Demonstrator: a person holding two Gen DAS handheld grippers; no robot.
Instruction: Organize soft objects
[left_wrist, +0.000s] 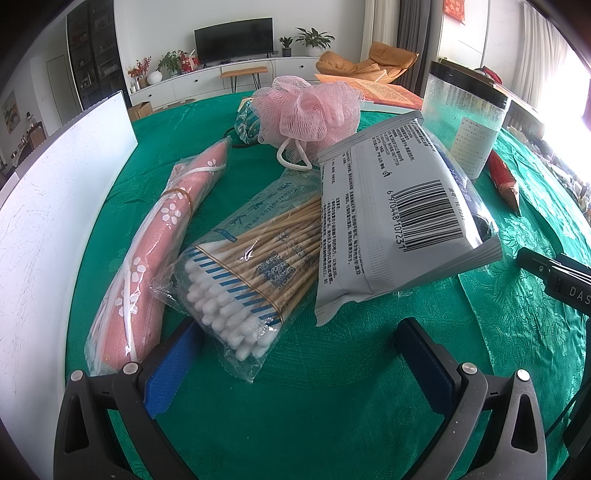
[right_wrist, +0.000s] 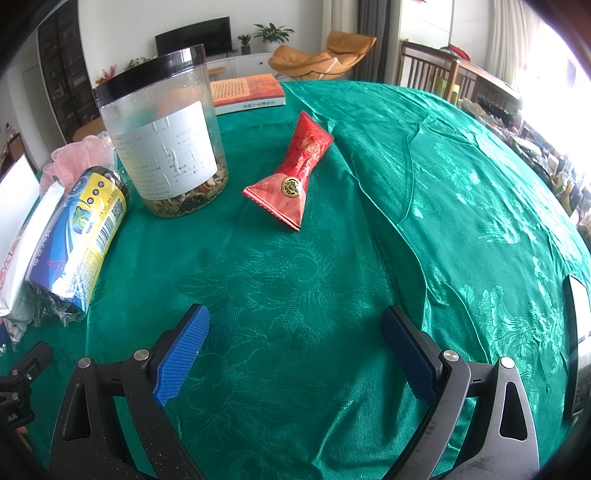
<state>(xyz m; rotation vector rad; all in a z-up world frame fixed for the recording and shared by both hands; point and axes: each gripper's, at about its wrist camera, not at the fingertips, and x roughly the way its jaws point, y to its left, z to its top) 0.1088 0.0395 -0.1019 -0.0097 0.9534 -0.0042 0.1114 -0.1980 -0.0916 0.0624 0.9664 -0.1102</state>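
In the left wrist view, my left gripper (left_wrist: 299, 354) is open just above the green tablecloth (left_wrist: 332, 406). Its left pad touches the near end of a clear bag of cotton swabs (left_wrist: 251, 266). Left of the bag lies a pink flowered cloth roll (left_wrist: 162, 240) in plastic. A grey-white soft pack (left_wrist: 399, 221) leans on the swab bag. Behind sit a pink mesh bath pouf (left_wrist: 310, 110) and a teal patterned pouch (left_wrist: 247, 125). My right gripper (right_wrist: 295, 354) is open over bare cloth, with a red packet (right_wrist: 291, 173) ahead of it.
A white box (left_wrist: 55, 221) stands along the left. A clear jar with a black lid (right_wrist: 166, 136), a blue-yellow labelled roll (right_wrist: 81, 229) and an orange book (right_wrist: 247, 92) lie ahead on the right gripper's left. A flat device (right_wrist: 580, 347) rests at the far right edge.
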